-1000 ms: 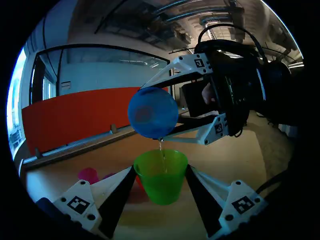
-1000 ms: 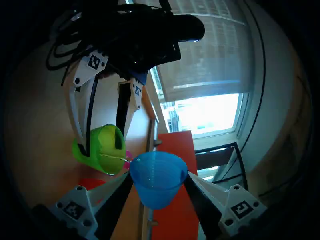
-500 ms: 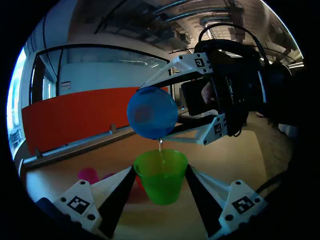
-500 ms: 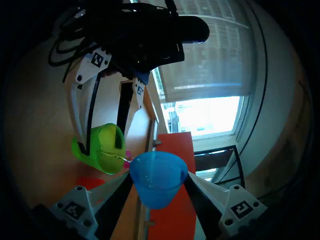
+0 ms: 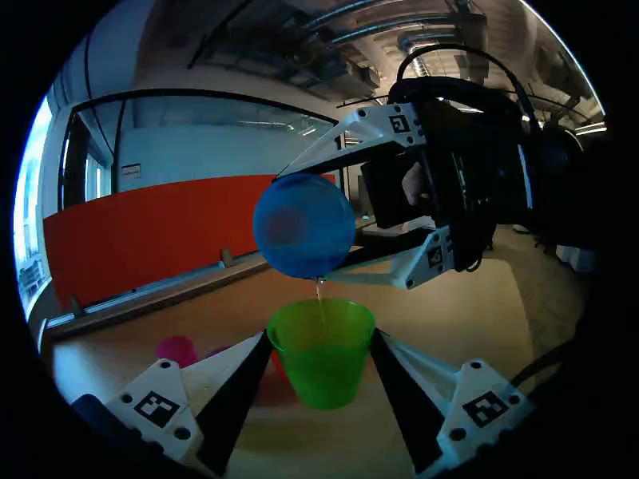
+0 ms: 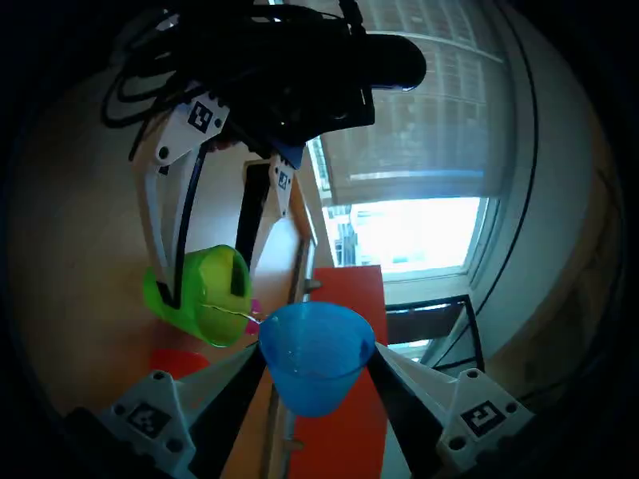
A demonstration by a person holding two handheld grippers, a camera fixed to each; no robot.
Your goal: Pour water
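**Two cups, one thin stream**

Both fingers of the left hand-held gripper press on the sides of the green cup. They are closed just to the cup's width and carry it upright with its mouth open to the top. Whether the cup's base touches the wooden surface I cannot tell.

The right hand-held gripper is clamped the same way on the blue cup, one finger on each wall. In the left gripper view this blue cup hangs directly above the green cup, tipped onto its side with its base turned toward the camera. A fine thread of water drops from its lower rim into the green cup's mouth.

A hand grips the body of the right hand-held gripper, above and to the right of the green cup.

A pink cup stands on the surface to the left of the green cup. A reddish shape lies just behind the green cup's base; what it is I cannot tell. An orange wall panel runs far behind the green cup, on its left.
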